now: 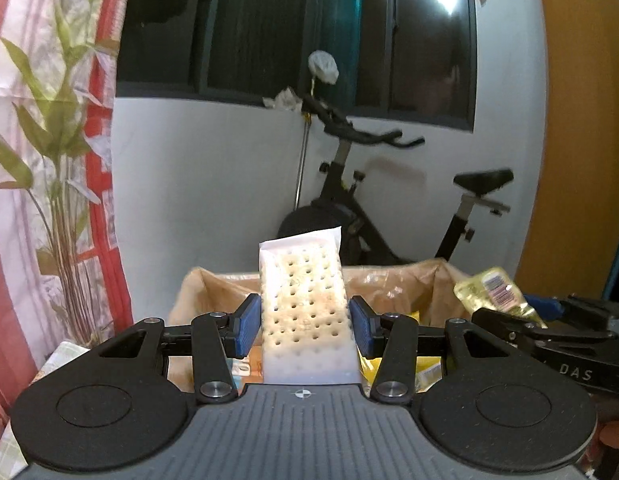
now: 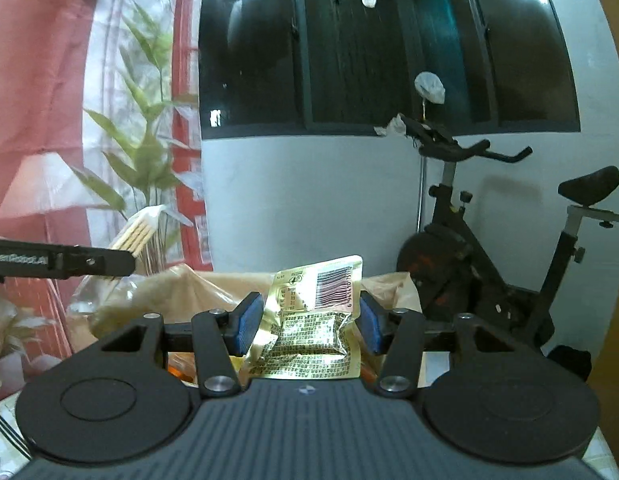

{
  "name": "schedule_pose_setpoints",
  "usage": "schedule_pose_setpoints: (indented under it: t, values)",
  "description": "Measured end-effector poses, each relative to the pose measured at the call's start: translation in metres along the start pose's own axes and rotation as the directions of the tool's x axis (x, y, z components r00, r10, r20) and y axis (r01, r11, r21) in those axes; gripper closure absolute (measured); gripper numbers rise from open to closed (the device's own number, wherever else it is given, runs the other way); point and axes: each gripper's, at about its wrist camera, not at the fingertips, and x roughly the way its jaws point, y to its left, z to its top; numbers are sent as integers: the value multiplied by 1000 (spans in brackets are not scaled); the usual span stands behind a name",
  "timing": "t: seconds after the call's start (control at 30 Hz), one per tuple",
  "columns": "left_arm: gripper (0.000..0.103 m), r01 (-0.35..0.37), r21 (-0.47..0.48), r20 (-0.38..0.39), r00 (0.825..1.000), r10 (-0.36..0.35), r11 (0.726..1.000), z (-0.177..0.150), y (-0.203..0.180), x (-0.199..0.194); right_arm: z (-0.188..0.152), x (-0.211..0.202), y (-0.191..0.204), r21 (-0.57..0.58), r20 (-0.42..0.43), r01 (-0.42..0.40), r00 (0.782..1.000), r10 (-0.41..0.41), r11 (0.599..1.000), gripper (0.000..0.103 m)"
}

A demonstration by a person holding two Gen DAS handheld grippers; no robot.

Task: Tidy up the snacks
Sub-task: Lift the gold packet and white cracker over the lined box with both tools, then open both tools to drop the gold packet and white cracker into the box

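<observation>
The left gripper (image 1: pixel 305 326) is clamped on a clear-wrapped cracker pack (image 1: pixel 303 300), its blue pads (image 1: pixel 247 326) pressed flat against the long sides so the pack stands upright between them, sealed end up. The right gripper (image 2: pixel 311 328) pinches a gold foil packet (image 2: pixel 313 324) by its edges, barcode side facing the camera; the foil is crumpled where the jaws bite, and it looks soft enough to slip if the grip eases.

Both hands hang side by side over the same spot. From the left wrist view, the right gripper (image 1: pixel 549 332) and its gold packet (image 1: pixel 495 290) sit just to the right, close but apart; from the right wrist view, the left gripper (image 2: pixel 61 260) carries the crackers (image 2: pixel 139 232) edge-on.

Below and ahead of both is a box lined with a brownish plastic bag (image 1: pixel 389 280), with a few colourful wrappers already lying inside. I would guess that is where the snacks are being gathered, and the two packs are held high to clear its rim before being dropped in.

Behind stand an exercise bike (image 1: pixel 389 208), a dark window (image 1: pixel 293 28) and a leaf-printed curtain (image 1: pixel 49 140).
</observation>
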Motion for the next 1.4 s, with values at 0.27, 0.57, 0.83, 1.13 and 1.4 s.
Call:
schedule_pose_setpoints:
  t: [0.27,0.57,0.83,1.13,1.4]
  values:
    - [44,2,-18,-76,997,-3,1000,-14,19,7,-15,6,-8,22,-20,-4,1000,4,1000,32]
    - [44,45,-43,-65,997,-48,998,-26,36,-50,-26,-40,-9,99,24,-32,999,30,995,32]
    - [44,44,-105,-70,996,-52,993,-59,49,-101,-56,-82,6,122,22,-27,999,25,992,32]
    - [44,-15,-192,-220,975,-28,981,-122,49,-93,-99,-96,9,119,-97,-26,995,38,993,32]
    - [44,-50,-194,-321,947,-15,980,-164,47,-86,-132,-87,17,87,-223,-53,972,71,995,32]
